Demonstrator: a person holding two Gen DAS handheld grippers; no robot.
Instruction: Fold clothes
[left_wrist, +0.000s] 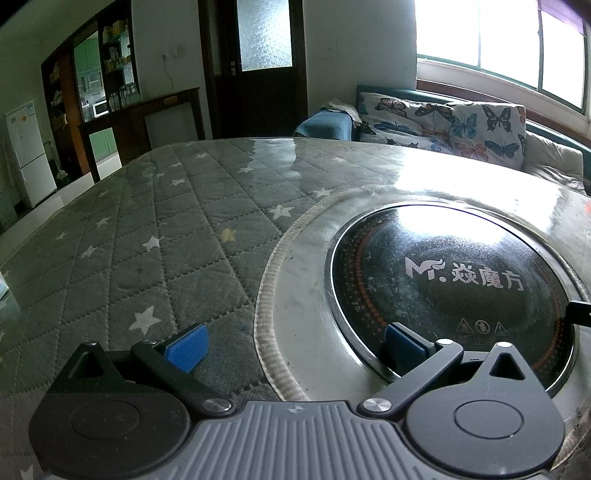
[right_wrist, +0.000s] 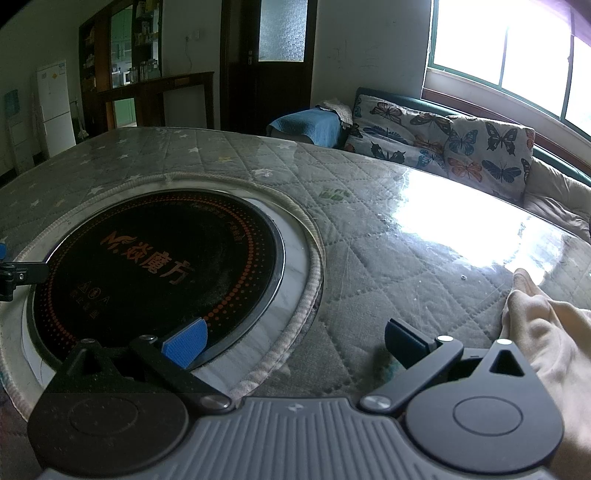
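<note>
A pale beige garment (right_wrist: 546, 339) lies bunched at the right edge of the right wrist view, on the quilted grey star-print table cover (right_wrist: 388, 236). My right gripper (right_wrist: 295, 343) stands open just left of it, with nothing between its blue-padded fingers (right_wrist: 184, 345). My left gripper (left_wrist: 295, 345) is also open and empty, low over the seam between the cover (left_wrist: 147, 221) and the round black hotplate (left_wrist: 443, 284). No garment shows in the left wrist view. A part of the left gripper (right_wrist: 18, 275) peeks in at the left edge of the right wrist view.
The built-in round hotplate (right_wrist: 159, 266) sits in the table's middle, ringed by a marble band. Behind the table stands a sofa with butterfly cushions (right_wrist: 443, 136) and a blue cloth (right_wrist: 314, 125). A dark door (left_wrist: 258, 66), shelves and a white fridge (left_wrist: 27, 151) line the far wall.
</note>
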